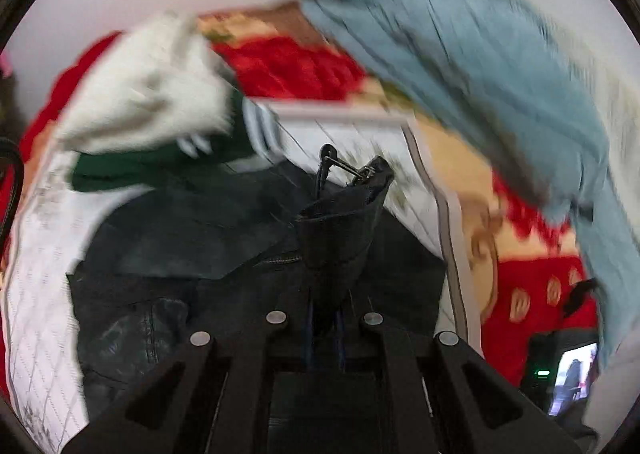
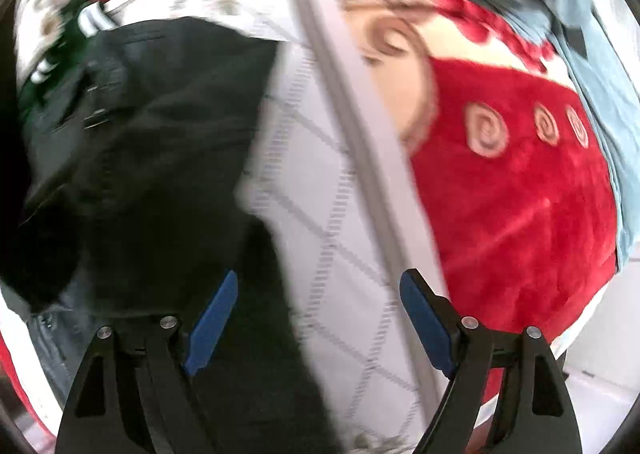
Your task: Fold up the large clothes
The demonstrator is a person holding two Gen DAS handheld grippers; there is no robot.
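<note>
Left gripper (image 1: 326, 318) is clamped narrow on a bunched corner of the dark garment (image 1: 208, 238), with a pinched cone of fabric and a metal clasp (image 1: 352, 169) sticking up out of the jaws. The rest of the garment lies spread on the white quilted mat (image 1: 36, 294), over toward the mat's left side in the right wrist view, its bulk ahead of and below the left jaws.

Right gripper (image 2: 316, 318) is wide apart and holding nothing, blue pads (image 2: 214, 318) on either side of the mat with the garment's right edge under its left finger. So the free cloth lies to the left of the right jaws (both views motion-blurred, long axis hard to call).

The left hand has the hold; the right is nearer the loose edge and, by my read, would need to shift left to pinch it.

Around it: red patterned blanket (image 2: 520, 193) under the mat, light blue cloth (image 1: 460, 53) hanging at the right, white fluffy garment (image 1: 148, 89) and green striped garment (image 1: 160, 165) near the mat's far left corner.
</note>
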